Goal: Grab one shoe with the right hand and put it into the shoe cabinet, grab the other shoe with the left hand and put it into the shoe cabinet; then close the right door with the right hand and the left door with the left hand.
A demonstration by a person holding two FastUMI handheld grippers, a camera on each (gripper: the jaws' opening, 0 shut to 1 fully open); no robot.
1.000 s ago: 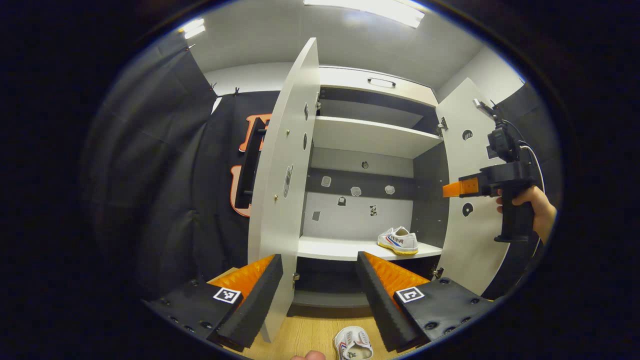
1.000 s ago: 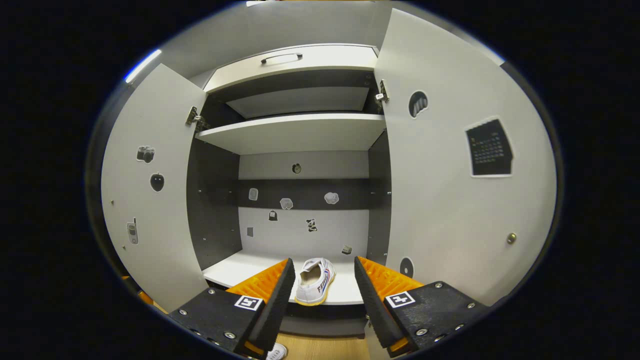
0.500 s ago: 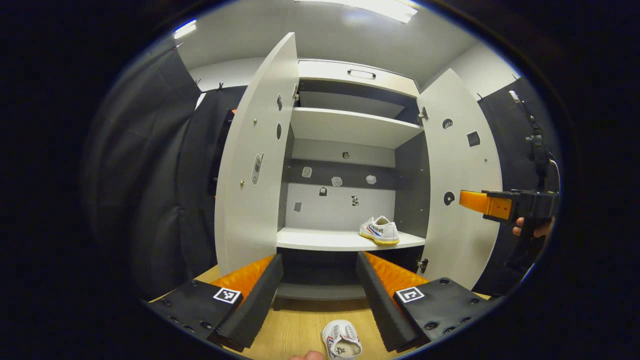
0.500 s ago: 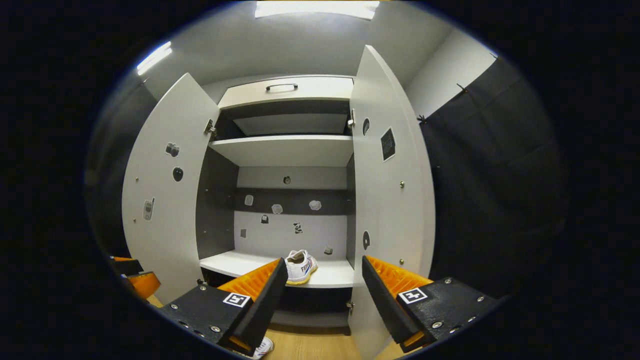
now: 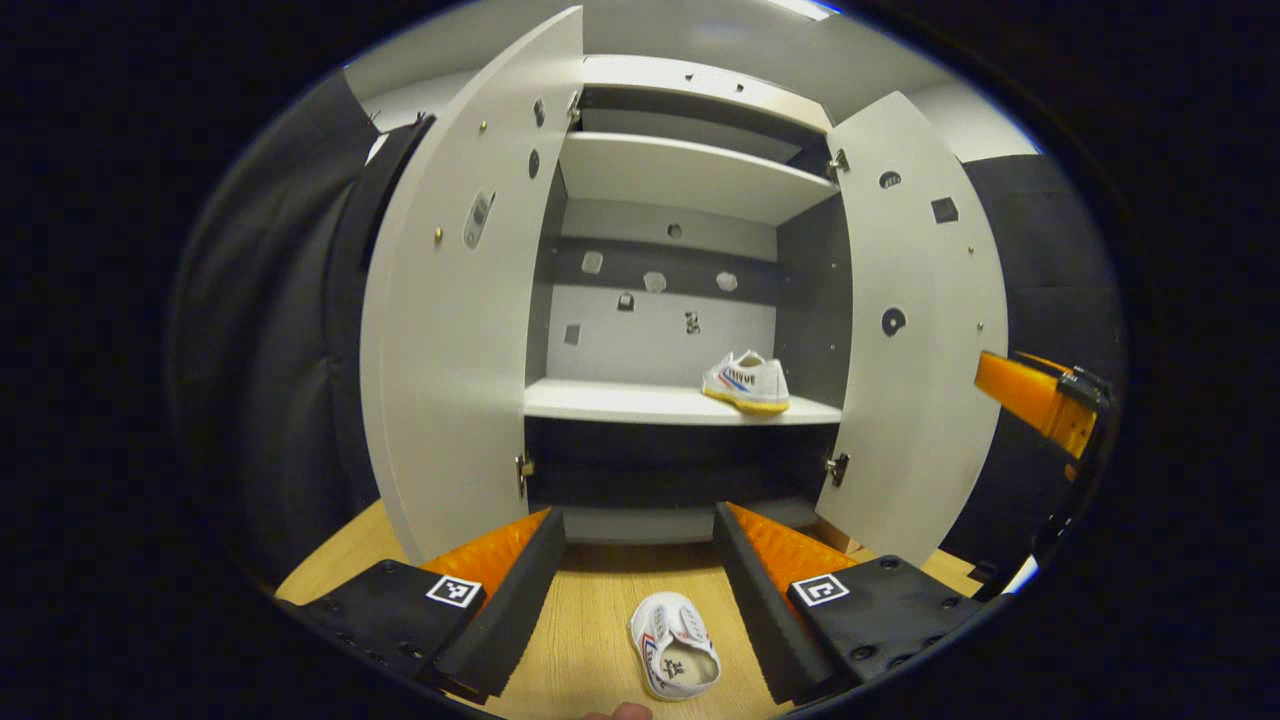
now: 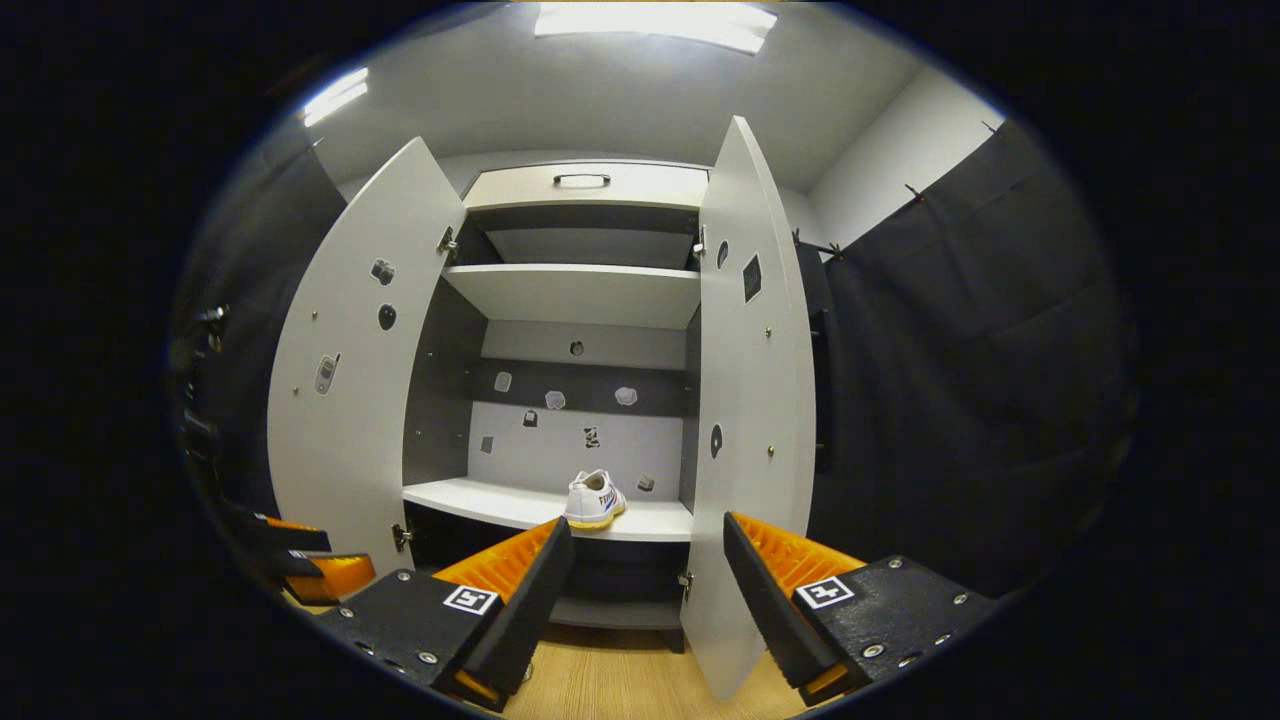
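One white shoe (image 5: 746, 381) with red and blue stripes and a yellow sole rests on the right end of the cabinet's lower shelf (image 5: 620, 402); the right gripper view has this shoe (image 6: 594, 499) too. The other white shoe (image 5: 673, 657) lies on the wooden floor, opening up, just ahead of my left gripper (image 5: 640, 585), whose fingers are open and empty. My right gripper (image 6: 645, 595) hangs open and empty, back from the cabinet, facing the right door's edge (image 6: 750, 420). The left door (image 5: 455, 300) and the right door (image 5: 925, 310) both stand wide open.
The cabinet has an upper shelf (image 6: 580, 290) and a top drawer with a handle (image 6: 582, 180). Black cloth walls (image 6: 950, 380) hang on both sides. The floor is light wood (image 5: 590, 620). The right gripper's orange finger (image 5: 1035, 400) juts in at the right of the left gripper view.
Both grippers drew back from the cabinet. The left one tilted down, bringing the floor shoe fuller into view. The right one moved right, off the shelved shoe.
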